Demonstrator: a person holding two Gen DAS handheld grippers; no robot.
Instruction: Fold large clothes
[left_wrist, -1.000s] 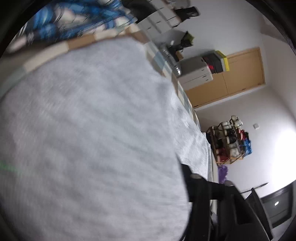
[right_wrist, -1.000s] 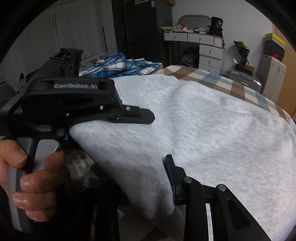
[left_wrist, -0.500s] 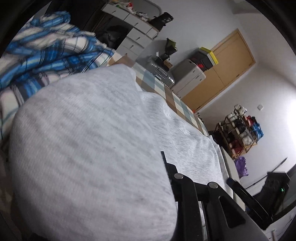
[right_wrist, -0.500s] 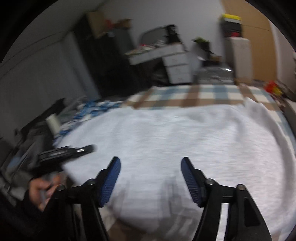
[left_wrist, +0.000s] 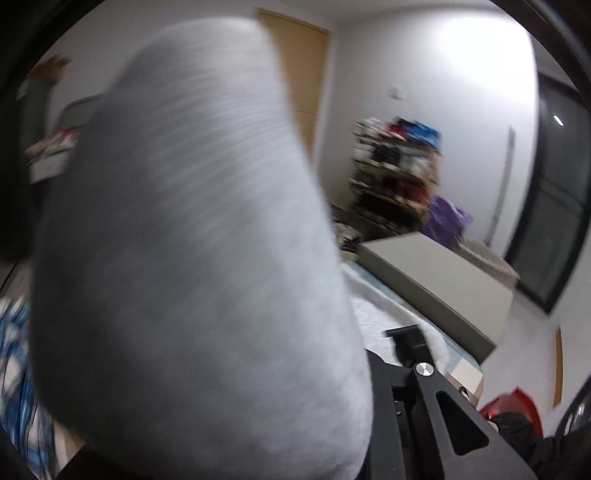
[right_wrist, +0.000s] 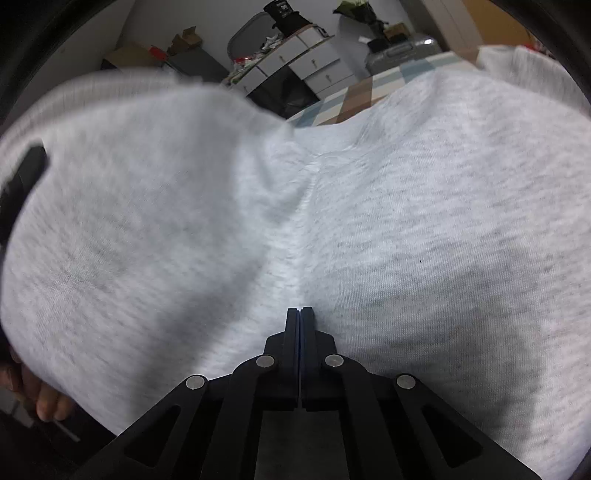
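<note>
A large light-grey knit garment (right_wrist: 406, 221) lies spread over a bed and fills the right wrist view. My right gripper (right_wrist: 300, 314) is shut, its pads pressed together on a ridge of this fabric that runs away from the tips. In the left wrist view the same garment (left_wrist: 192, 258) hangs lifted and blurred right before the lens. My left gripper (left_wrist: 354, 343) is shut on it; only one black finger (left_wrist: 406, 336) shows, the other is hidden under the cloth. That gripper's dark body (right_wrist: 22, 173) and the person's hand (right_wrist: 48, 398) show at the left edge.
A checked bedspread (right_wrist: 354, 96) shows beyond the garment, with a white dresser (right_wrist: 295, 55) and a silver suitcase (right_wrist: 402, 51) behind. A blue plaid garment (left_wrist: 14, 369) lies at the left. A cluttered shelf rack (left_wrist: 399, 166) and a beige box (left_wrist: 436, 280) stand to the right.
My right gripper's jaws closed onto a fold of the garment. My left gripper rose and rolled, lifting its part of the cloth up in front of its camera.
</note>
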